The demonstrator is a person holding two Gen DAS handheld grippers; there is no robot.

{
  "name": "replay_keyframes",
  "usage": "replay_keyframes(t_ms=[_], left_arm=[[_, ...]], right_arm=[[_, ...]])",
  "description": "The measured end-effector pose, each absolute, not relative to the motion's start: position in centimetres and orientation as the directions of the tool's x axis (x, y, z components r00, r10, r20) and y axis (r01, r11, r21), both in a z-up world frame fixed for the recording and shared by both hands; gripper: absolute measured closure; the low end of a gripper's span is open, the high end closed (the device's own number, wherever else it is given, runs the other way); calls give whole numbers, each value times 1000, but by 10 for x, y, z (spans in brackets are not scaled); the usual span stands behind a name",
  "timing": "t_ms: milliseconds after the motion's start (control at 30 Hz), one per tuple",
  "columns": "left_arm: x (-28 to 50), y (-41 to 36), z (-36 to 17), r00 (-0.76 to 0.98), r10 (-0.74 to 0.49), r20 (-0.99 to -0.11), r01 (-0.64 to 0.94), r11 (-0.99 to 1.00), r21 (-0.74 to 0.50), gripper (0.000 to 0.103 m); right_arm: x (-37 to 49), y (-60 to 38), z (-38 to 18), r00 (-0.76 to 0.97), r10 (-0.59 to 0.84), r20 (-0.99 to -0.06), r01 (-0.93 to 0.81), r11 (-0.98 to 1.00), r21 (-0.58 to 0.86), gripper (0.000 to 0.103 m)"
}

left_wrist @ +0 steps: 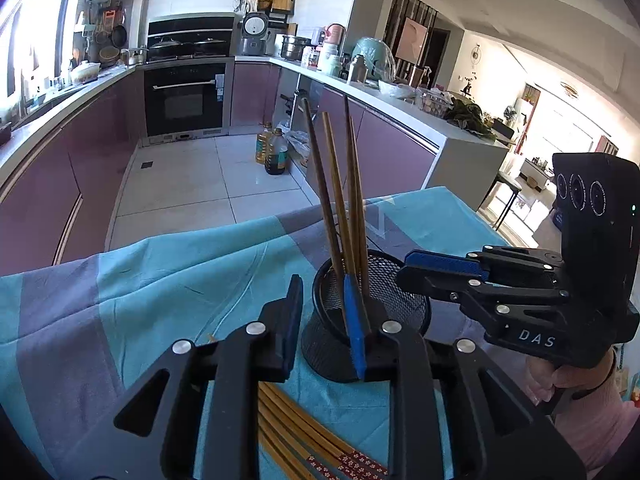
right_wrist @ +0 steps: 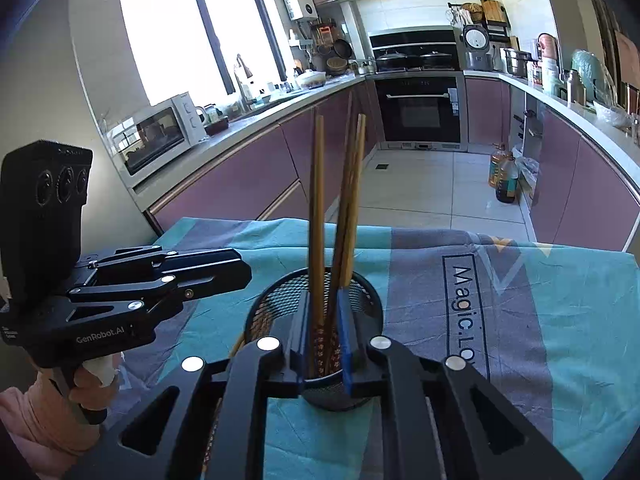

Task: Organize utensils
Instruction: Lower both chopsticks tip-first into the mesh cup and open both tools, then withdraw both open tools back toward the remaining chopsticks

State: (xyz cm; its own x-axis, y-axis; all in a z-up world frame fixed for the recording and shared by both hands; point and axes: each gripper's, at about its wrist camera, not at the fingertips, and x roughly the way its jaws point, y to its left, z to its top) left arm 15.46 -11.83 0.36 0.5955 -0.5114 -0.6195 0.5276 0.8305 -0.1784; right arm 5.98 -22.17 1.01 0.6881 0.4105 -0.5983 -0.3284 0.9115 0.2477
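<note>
A black mesh holder [left_wrist: 394, 300] stands on the blue and grey tablecloth [left_wrist: 160, 280] with several wooden chopsticks [left_wrist: 340, 200] upright in it. My left gripper [left_wrist: 326, 332] is open, its right finger against the holder's near side. More chopsticks [left_wrist: 304, 440] lie flat on the cloth under it. My right gripper [left_wrist: 404, 270] reaches in from the right, over the holder's rim. In the right wrist view the holder [right_wrist: 312, 304] and its chopsticks [right_wrist: 318, 200] sit between the right gripper's [right_wrist: 322, 344] fingers, which look open. The left gripper [right_wrist: 240, 270] is at the left.
The table's far edge [left_wrist: 280, 216] drops to a tiled kitchen floor. Two oil bottles [left_wrist: 274, 152] stand on the floor by the purple cabinets. Counters with an oven, microwave [right_wrist: 160, 136] and cookware run along the walls.
</note>
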Motion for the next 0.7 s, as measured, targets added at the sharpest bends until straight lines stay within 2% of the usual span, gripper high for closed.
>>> replay_keyframes(t_ms=[133, 267, 500, 700], left_arm=[[128, -95, 5, 644, -491, -587, 504, 849, -157, 68], [106, -73, -2, 668, -461, -585, 476, 868, -140, 64], [77, -47, -50, 625, -398, -671, 437, 891, -121, 64], [74, -56, -87, 574, -344, -743, 416, 904, -98, 64]], right_arm=[[36, -212, 18, 689, 458, -562, -402, 886, 229, 75], [16, -195, 12, 657, 496, -568, -465, 859, 212, 69], [15, -170, -32, 560, 498, -662, -471, 849, 241, 68], [20, -158, -64, 510, 471, -720, -432, 864, 259, 68]])
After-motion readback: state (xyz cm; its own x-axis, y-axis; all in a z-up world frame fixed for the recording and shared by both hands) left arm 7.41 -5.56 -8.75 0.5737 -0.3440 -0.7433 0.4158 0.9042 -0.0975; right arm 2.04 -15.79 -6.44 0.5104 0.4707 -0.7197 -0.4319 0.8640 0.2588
